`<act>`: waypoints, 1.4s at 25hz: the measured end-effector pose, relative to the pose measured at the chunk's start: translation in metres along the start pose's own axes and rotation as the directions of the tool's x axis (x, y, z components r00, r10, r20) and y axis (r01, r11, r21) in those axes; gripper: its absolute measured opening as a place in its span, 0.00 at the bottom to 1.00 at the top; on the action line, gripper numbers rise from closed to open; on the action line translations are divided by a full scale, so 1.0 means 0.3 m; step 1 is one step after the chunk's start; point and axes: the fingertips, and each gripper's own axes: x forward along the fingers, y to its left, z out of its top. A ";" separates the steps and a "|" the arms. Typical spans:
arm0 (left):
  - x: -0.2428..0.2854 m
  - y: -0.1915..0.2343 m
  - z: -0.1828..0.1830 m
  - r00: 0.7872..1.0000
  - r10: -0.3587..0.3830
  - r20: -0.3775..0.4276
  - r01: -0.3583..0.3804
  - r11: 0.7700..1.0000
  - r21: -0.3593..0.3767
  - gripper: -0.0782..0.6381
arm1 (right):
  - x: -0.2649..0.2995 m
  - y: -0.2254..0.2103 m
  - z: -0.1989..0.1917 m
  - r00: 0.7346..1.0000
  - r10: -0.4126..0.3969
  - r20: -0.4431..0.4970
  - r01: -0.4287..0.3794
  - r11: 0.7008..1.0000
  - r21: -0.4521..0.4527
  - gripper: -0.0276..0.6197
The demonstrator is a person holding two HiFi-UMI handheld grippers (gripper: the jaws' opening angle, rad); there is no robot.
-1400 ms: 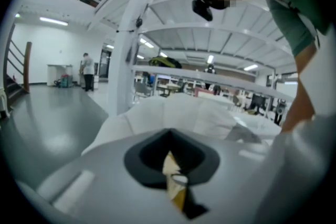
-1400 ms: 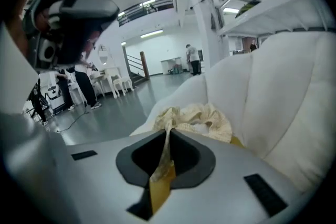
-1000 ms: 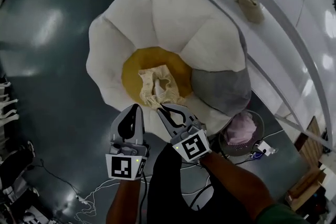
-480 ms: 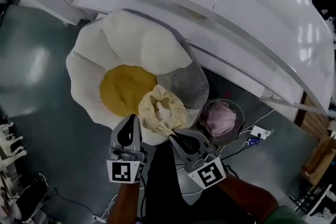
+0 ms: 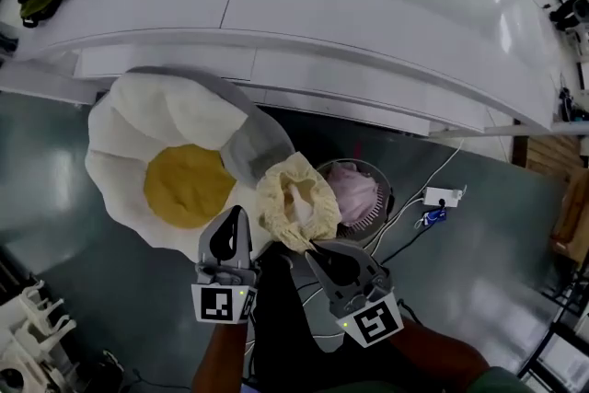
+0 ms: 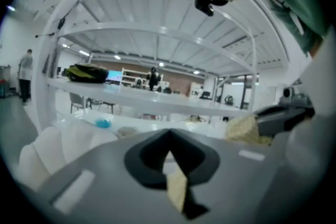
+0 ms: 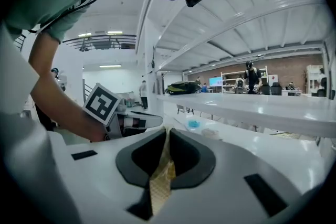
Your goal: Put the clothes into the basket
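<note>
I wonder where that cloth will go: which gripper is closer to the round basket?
Right. The right gripper is just below the basket in the head view; the left gripper is farther left, across the yellow cloth.

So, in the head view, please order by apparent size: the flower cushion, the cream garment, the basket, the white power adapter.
Largest: flower cushion.
Then cream garment and basket look alike; the garment is held nearer the camera, so no ranking.
Smallest: white power adapter.
</note>
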 end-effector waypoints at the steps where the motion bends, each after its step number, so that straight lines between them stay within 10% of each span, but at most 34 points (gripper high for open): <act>1: 0.023 -0.043 0.004 1.000 -0.020 -0.004 0.020 1.000 0.007 0.11 | -0.036 -0.024 -0.016 1.000 -0.015 -0.006 0.015 1.000 0.007 0.08; 18: 0.299 -0.556 -0.051 0.976 -0.202 -0.075 0.206 0.977 0.056 0.11 | -0.353 -0.292 -0.328 0.989 -0.112 -0.096 0.111 0.994 -0.023 0.08; 35: 0.357 -0.520 -0.268 0.981 -0.135 -0.140 0.144 0.988 0.054 0.11 | -0.206 -0.358 -0.945 0.942 -0.038 -0.332 0.049 0.999 0.024 0.08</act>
